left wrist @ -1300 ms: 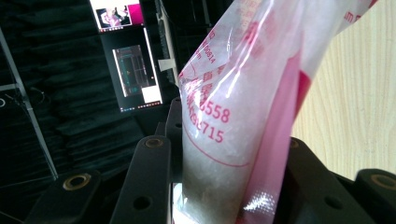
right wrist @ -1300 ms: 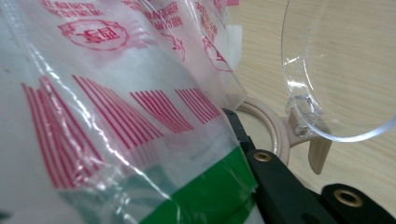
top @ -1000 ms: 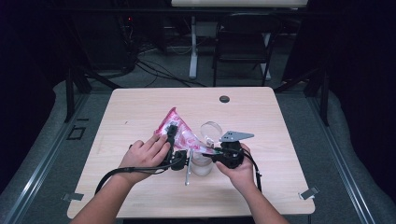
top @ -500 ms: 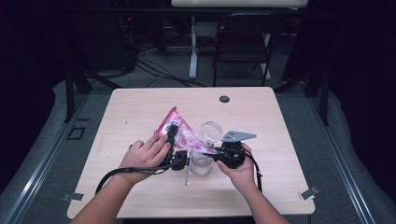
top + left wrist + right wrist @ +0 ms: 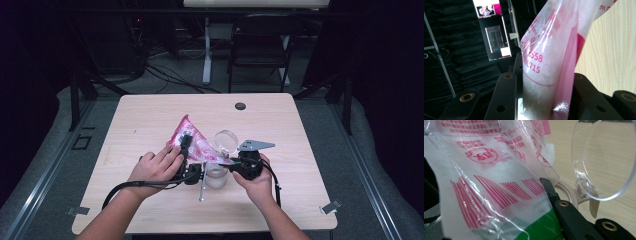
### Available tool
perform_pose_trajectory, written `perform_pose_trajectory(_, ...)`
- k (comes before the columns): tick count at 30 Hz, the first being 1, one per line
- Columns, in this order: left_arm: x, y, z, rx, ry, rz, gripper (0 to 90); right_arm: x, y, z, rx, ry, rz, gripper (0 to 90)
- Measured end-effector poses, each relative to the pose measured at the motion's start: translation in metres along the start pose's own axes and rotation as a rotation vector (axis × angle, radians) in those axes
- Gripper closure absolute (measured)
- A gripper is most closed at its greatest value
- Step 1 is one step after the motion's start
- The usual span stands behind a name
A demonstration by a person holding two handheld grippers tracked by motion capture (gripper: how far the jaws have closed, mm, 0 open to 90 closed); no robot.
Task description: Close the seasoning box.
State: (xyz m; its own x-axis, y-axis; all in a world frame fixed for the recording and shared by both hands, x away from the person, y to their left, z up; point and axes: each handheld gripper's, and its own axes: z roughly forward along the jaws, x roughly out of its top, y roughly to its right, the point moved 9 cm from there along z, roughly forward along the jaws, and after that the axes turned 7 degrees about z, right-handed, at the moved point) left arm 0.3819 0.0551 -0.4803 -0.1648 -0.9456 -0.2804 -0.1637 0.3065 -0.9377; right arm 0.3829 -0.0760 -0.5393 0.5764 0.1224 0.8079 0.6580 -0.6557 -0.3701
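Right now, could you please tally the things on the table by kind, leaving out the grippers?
Printed plastic bag: 1
Clear jar with hinged lid: 1
Metal utensil: 1
Small dark round disc: 1
Total: 4

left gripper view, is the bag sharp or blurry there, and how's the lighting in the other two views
Left gripper view: the bag is close and soft, with red print readable and the dark background dim. Right gripper view: the bag and the clear lid are brightly lit, with glare on the plastic. High view: the table is evenly lit, its surroundings nearly black.
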Motion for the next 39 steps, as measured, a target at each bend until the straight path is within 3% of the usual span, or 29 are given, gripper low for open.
perform_pose_trajectory(11,0.003,-0.003,-0.003,0.014,0.005,0.01,71.6,-0.002,0.002,0.003,-0.039,0.0,0.007,90.0)
perform_pose_trajectory(19,0.004,-0.004,-0.005,0.021,0.006,0.02,71.3,-0.002,0.002,0.002,-0.034,0.002,0.015,90.0)
perform_pose_trajectory(24,0.002,-0.003,-0.004,0.011,0.007,0.026,71.1,-0.004,0.002,0.003,-0.037,-0.008,0.008,90.0)
perform_pose_trajectory(26,0.0,0.001,-0.002,-0.019,0.003,0.024,71.6,-0.004,0.002,0.004,-0.046,-0.011,-0.003,90.0)
perform_pose_trajectory(29,0.0,0.002,-0.001,-0.029,0.003,0.027,72.3,-0.006,0.001,0.005,-0.058,-0.022,-0.016,90.0)
perform_pose_trajectory(36,-0.005,0.008,-0.001,-0.039,0.005,0.046,72.4,-0.01,-0.002,0.009,-0.046,-0.046,-0.024,90.0)
perform_pose_trajectory(37,-0.006,0.009,-0.001,-0.048,0.004,0.033,72.4,-0.01,-0.003,0.009,-0.042,-0.046,-0.025,90.0)
perform_pose_trajectory(39,-0.008,0.008,-0.002,-0.048,0.003,0.05,72.5,-0.011,-0.004,0.01,-0.038,-0.055,-0.032,90.0)
